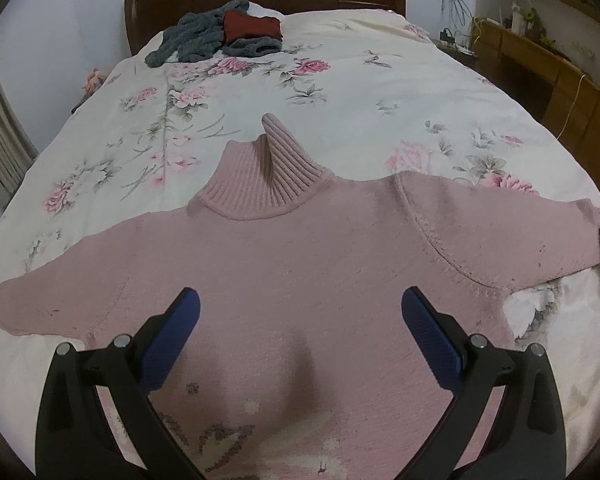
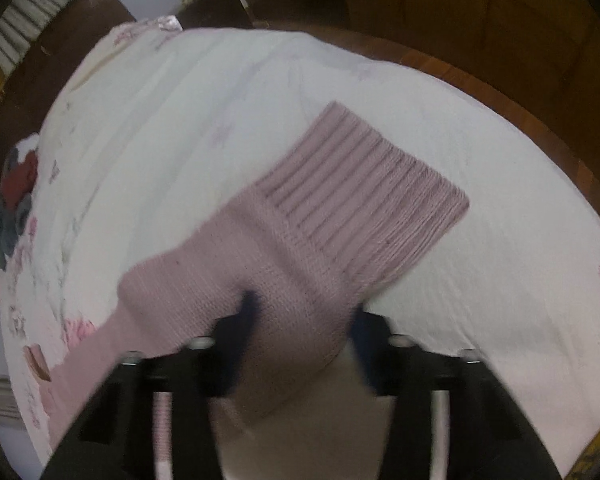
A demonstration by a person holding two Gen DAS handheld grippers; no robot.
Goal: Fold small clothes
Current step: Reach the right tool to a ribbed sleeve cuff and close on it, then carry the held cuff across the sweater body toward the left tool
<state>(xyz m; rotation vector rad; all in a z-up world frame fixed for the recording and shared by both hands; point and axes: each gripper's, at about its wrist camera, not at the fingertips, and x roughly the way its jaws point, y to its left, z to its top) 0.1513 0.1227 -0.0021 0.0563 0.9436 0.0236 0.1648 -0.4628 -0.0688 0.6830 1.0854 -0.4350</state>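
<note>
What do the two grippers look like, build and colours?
Both look the same build. The left gripper has two black angled arms with round silver bolt heads at the joints, and flat blue ribbed pads on the inner faces. The right gripper is blurred, but shows the same black body, dark blue pads and silver bolts. No cables, markings or sleeves are visible in either view.

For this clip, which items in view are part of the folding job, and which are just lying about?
In the job:
- pink knitted turtleneck sweater, spread flat on the floral bedspread
- its ribbed sleeve cuff
- left gripper, open
- right gripper, at the sleeve

Lying about:
- grey fuzzy garment
- dark red folded cloth
- wooden desk
</note>
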